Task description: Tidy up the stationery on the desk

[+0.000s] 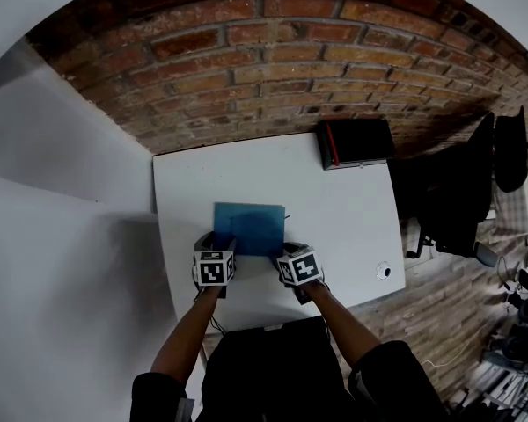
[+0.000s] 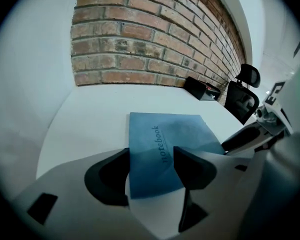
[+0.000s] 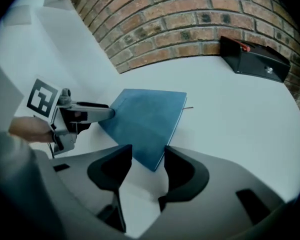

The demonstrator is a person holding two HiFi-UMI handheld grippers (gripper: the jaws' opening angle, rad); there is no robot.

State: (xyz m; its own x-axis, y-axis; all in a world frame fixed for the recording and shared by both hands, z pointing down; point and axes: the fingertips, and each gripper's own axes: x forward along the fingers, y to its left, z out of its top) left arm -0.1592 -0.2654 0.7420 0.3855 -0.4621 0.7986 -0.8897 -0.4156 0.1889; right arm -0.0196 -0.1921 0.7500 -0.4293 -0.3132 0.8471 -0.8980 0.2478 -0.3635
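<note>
A blue notebook (image 1: 249, 228) lies in the middle of the white desk (image 1: 343, 227), its cover printed "notebook" (image 2: 162, 144). A thin dark pen tip (image 3: 189, 107) pokes out at its right edge. My left gripper (image 1: 218, 255) is at the notebook's near left corner, and that corner reaches in between its open jaws (image 2: 151, 166). My right gripper (image 1: 292, 258) is at the near right corner; the corner (image 3: 151, 159) sits in the gap of its open jaws (image 3: 148, 163). In the right gripper view the left gripper's finger (image 3: 92, 113) touches the notebook's left side.
A black box (image 1: 355, 142) with a red strip stands at the desk's far right corner against the brick wall. A small round white object (image 1: 384, 271) lies near the right front edge. A black office chair (image 1: 462, 192) stands right of the desk.
</note>
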